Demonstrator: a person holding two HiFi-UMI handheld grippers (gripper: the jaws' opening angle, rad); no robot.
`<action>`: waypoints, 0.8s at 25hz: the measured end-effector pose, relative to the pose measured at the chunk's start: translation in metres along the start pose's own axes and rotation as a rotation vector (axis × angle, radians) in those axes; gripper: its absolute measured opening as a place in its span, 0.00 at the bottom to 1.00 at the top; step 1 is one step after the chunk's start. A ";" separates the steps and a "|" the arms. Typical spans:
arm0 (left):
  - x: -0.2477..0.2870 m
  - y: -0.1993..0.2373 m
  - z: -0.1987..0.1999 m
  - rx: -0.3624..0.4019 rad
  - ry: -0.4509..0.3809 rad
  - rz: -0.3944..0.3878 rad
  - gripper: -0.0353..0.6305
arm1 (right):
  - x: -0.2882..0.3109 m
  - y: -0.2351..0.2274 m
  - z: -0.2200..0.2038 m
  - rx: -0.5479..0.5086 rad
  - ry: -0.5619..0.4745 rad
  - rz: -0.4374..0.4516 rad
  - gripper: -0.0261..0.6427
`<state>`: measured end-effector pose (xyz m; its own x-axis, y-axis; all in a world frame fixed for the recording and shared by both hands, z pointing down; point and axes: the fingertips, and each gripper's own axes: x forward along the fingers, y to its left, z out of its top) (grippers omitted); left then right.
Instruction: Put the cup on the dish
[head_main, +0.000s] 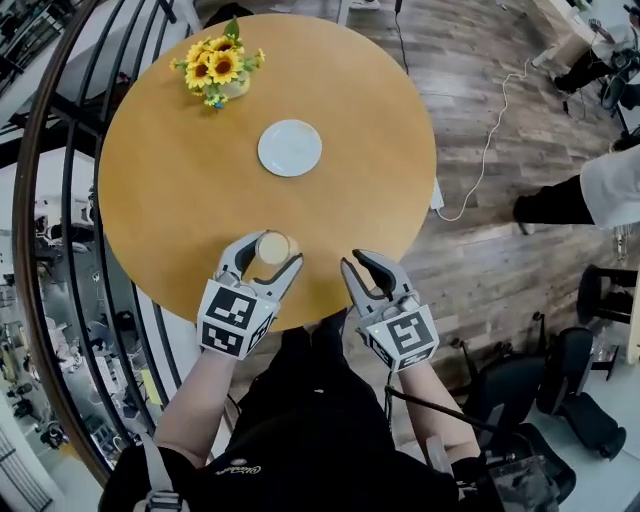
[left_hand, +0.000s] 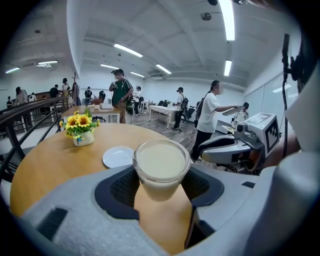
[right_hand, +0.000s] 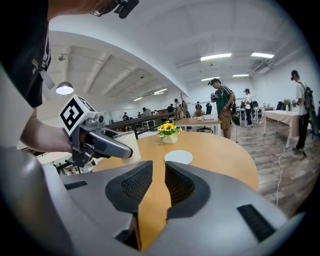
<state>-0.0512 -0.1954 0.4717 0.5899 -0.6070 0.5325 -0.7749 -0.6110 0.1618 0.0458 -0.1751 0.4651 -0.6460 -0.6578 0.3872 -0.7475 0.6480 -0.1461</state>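
Spillage judged the chief hazard: clear, round, smooth-walled cup (head_main: 276, 247) of pale creamy liquid, filled almost to the brim, clamped between the dark ribbed pads of the grey left gripper (head_main: 268, 252) close to the near edge of the table. Could not tell whether lifted or resting on the wood. Reckoned likely to slop over through any tilt or jerk on the way across, and liable to slide down out of the pads as well, given slick sides tapering toward the base. Noted the small round white glazed dish (head_main: 290, 148) lying flat and bare toward the middle of the round honey-coloured wooden table (head_main: 170, 190), well apart from the cup. An off-centre landing on its edge judged enough to rock or topple the load. Marked the pale pot of yellow sunflowers (head_main: 220, 68) beyond the dish, open to a nudge from an overshoot. Saw the grey right gripper (head_main: 362, 265) just beside the left, jaws drawn to a narrow gap, nothing between.
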 end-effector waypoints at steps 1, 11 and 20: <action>0.007 0.004 -0.007 -0.007 0.011 -0.002 0.44 | 0.006 -0.003 -0.008 0.008 0.011 -0.001 0.13; 0.041 0.015 -0.039 -0.051 0.072 -0.021 0.44 | 0.044 -0.017 -0.041 0.028 0.062 0.006 0.13; 0.095 0.063 -0.011 -0.042 0.070 0.025 0.44 | 0.089 -0.063 -0.016 -0.013 0.049 -0.042 0.13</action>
<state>-0.0464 -0.2861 0.5414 0.5538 -0.5840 0.5936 -0.7991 -0.5730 0.1819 0.0376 -0.2684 0.5236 -0.6058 -0.6652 0.4365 -0.7712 0.6257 -0.1168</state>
